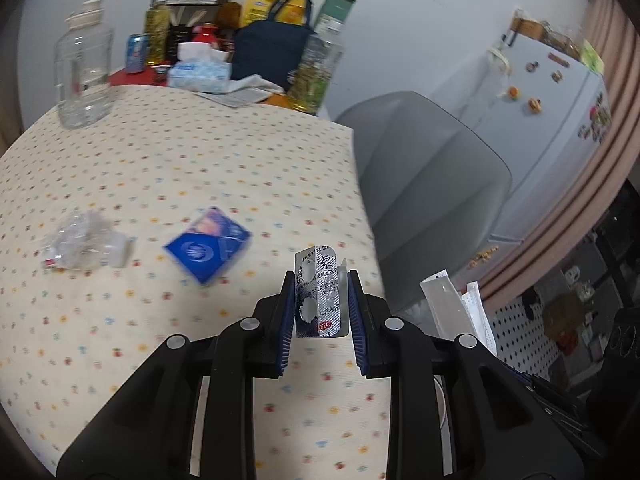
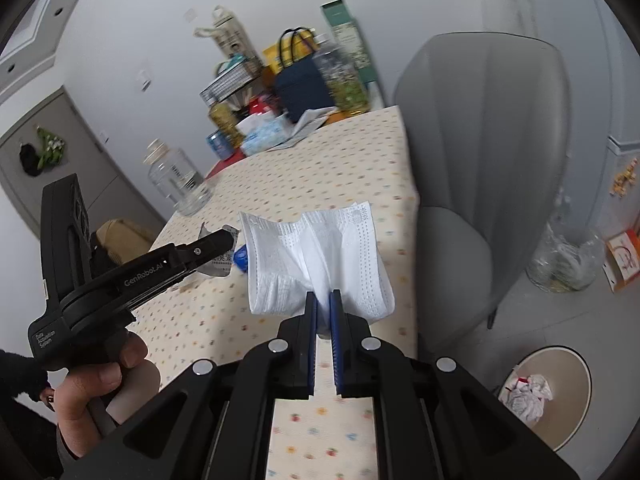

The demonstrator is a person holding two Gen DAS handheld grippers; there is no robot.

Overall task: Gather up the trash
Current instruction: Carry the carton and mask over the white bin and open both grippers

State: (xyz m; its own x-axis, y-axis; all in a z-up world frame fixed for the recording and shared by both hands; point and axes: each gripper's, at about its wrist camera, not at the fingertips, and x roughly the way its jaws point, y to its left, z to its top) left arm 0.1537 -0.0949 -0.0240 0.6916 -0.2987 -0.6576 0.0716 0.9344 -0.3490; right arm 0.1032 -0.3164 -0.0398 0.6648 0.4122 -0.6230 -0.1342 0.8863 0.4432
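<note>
My left gripper [image 1: 318, 284] is shut on a silver pill blister pack [image 1: 318, 292], held above the table near its right edge. It also shows in the right wrist view [image 2: 218, 246] with the foil sticking out. My right gripper [image 2: 323, 300] is shut on a white face mask [image 2: 316, 258], held above the table; the mask also shows in the left wrist view [image 1: 476, 312]. A blue packet [image 1: 208, 246] and a crumpled clear plastic wrapper [image 1: 84, 242] lie on the dotted tablecloth [image 1: 200, 152]. A beige trash bin [image 2: 560, 392] holding crumpled paper stands on the floor at lower right.
A clear glass jar [image 1: 82, 76] stands at the table's far left. Bottles, a tissue box [image 1: 200, 74], a navy bag [image 1: 272, 52] and a can crowd the far edge. A grey chair [image 2: 480, 160] stands right of the table. A fridge [image 1: 552, 120] is beyond.
</note>
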